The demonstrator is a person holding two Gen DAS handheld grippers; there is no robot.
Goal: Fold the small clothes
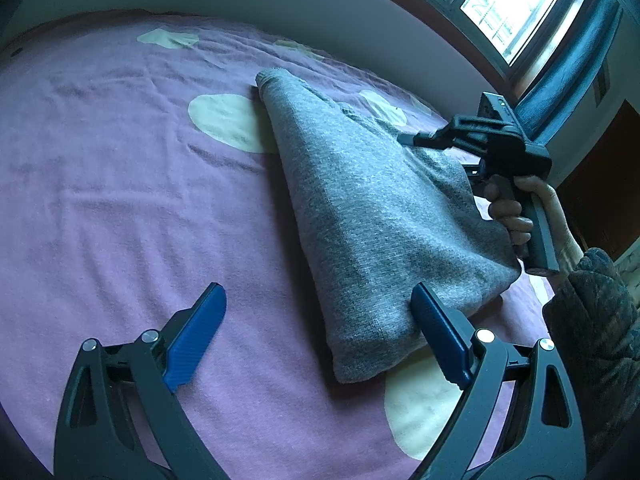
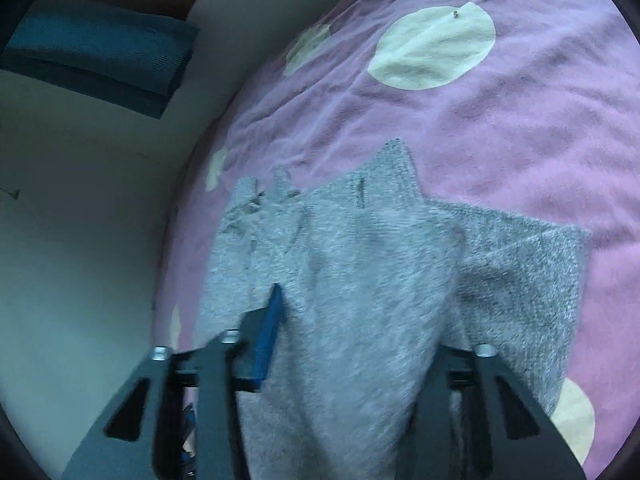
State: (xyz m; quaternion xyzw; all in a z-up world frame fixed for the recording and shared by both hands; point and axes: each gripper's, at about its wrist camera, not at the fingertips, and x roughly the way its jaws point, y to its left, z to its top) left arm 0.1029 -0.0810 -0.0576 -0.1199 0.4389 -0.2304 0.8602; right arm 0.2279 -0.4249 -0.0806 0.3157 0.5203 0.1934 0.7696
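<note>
Gray sweater [image 1: 360, 208] lies partly folded on the bed [image 1: 120, 160], purple cover with cream dots, near the edge along the wall [image 1: 320, 12]. Left tool [image 1: 316, 320]: spread wide, nothing between the pads; its right pad [image 1: 436, 328] touches the sweater's near edge. Right tool [image 2: 356, 320]: sweater fabric draped between the fingers, one blue pad [image 2: 268, 332] showing, other buried. Clamped or loose — cannot tell. Hand [image 1: 516, 212] on its handle.
</note>
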